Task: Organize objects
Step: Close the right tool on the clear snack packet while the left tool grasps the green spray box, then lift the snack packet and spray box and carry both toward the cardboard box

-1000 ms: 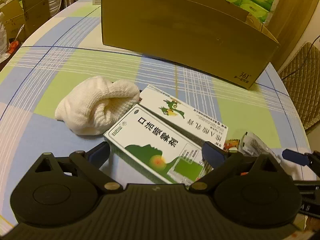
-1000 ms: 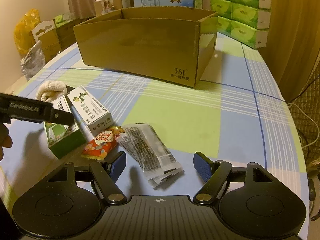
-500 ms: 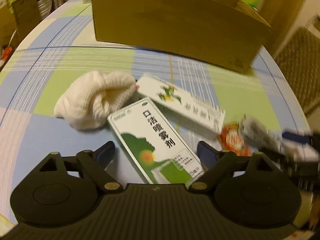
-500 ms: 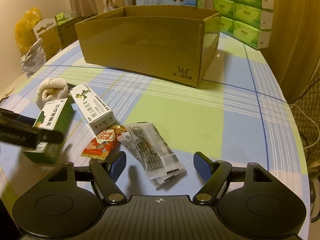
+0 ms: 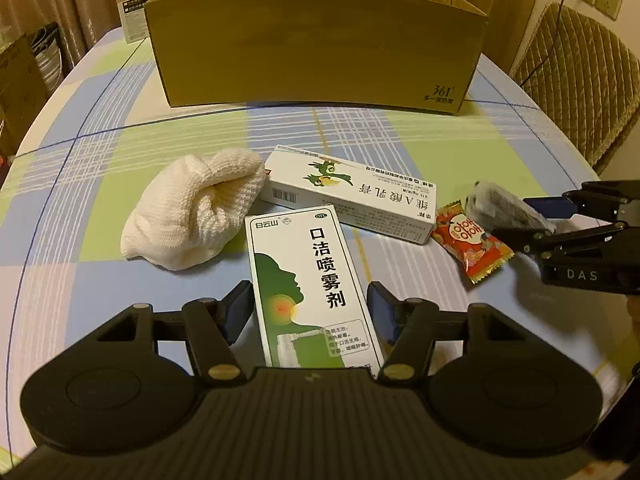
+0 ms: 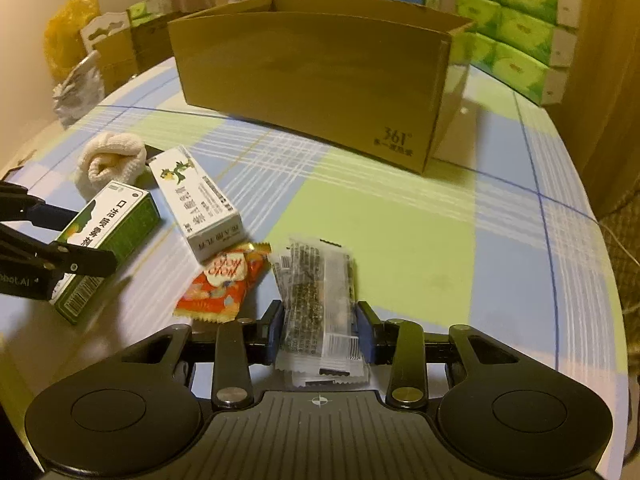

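Green spray box on table before cardboard box, lying between left gripper pads, jaws spread, small gaps. Right gripper clamped on clear snack packet, right of green box.

the plaid-clothed counter bears a cardboard box, white cloth, two cartons, an orange snack packet.
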